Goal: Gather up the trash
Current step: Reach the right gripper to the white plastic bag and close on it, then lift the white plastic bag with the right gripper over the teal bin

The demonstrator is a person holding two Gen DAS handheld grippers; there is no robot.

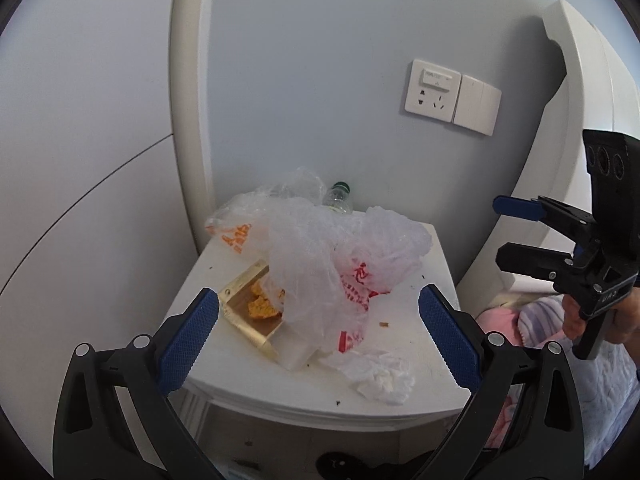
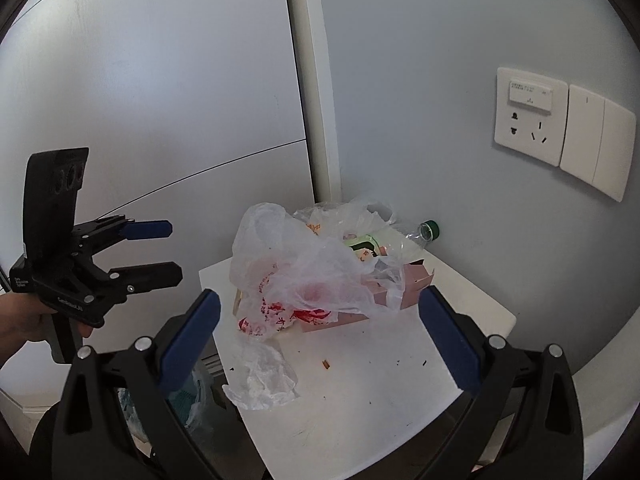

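A white bedside table (image 1: 224, 276) in a corner of pale blue wall carries the litter: a heap of crumpled clear plastic bags (image 1: 320, 248) printed in red and orange, draped over an open cardboard food box (image 1: 248, 308) with orange scraps inside. Behind the heap lies an empty plastic bottle (image 2: 416, 236) with a green cap; at the table's front edge sits a wadded white tissue (image 1: 380, 376), with crumbs scattered near it. The left gripper (image 1: 318, 332) and the right gripper (image 2: 320, 340) hover above and short of the pile, each with fingers spread wide and holding nothing. Nothing appears collected yet. The likely risks: a pinch on the thin bag film alone could lift it and tip the box, spilling scraps, or nudge the bottle off the back edge.
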